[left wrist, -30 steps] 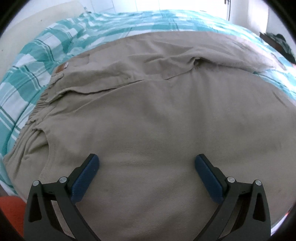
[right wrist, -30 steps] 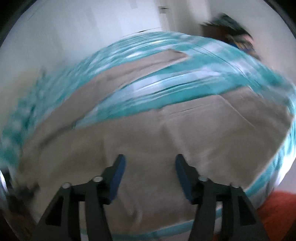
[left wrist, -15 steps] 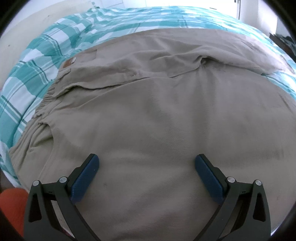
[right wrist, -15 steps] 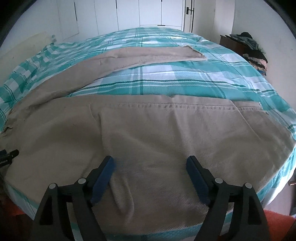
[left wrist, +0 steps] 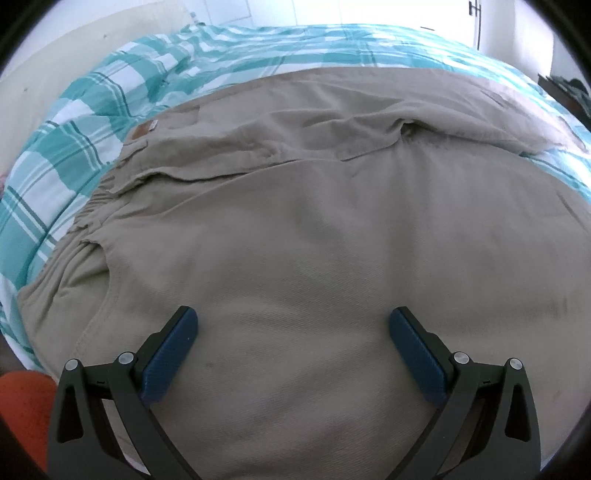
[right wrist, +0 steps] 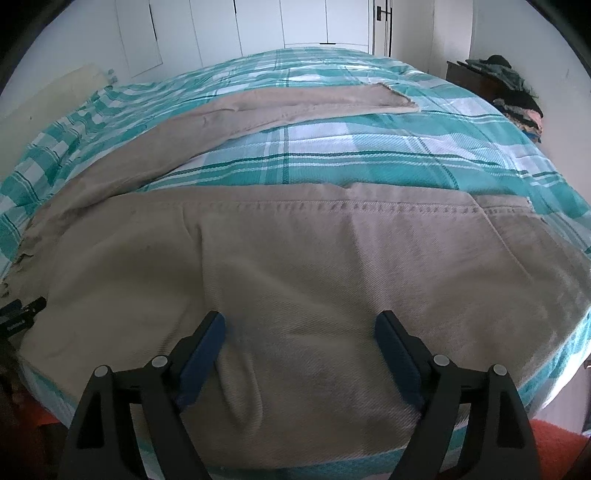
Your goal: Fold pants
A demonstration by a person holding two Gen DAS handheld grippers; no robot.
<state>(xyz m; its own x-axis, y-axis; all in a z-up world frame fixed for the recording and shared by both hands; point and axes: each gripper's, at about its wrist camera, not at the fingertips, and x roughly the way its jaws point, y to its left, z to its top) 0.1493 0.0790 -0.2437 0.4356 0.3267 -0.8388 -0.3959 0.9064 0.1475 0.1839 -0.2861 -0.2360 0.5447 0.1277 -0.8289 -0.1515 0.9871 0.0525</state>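
Observation:
Beige pants point(left wrist: 314, 229) lie spread flat on a teal plaid bed point(left wrist: 92, 122). In the left wrist view I see the waistband with a small brown label point(left wrist: 144, 130) at the upper left. My left gripper point(left wrist: 293, 325) is open and empty, just above the seat of the pants. In the right wrist view the near leg point(right wrist: 332, 266) lies across the front. The far leg point(right wrist: 295, 105) stretches away toward the upper right. My right gripper point(right wrist: 299, 332) is open and empty over the near leg, close to the bed's front edge.
An orange rug point(right wrist: 554, 446) lies on the floor by the bed. A dark dresser with piled clothes point(right wrist: 509, 85) stands at the far right. White wardrobe doors point(right wrist: 258, 29) line the back wall. A bit of the left gripper point(right wrist: 22, 314) shows at the left edge.
The right gripper swung over the near leg, settled there and opened wider. The left gripper drew back slightly and stayed open over the seat.

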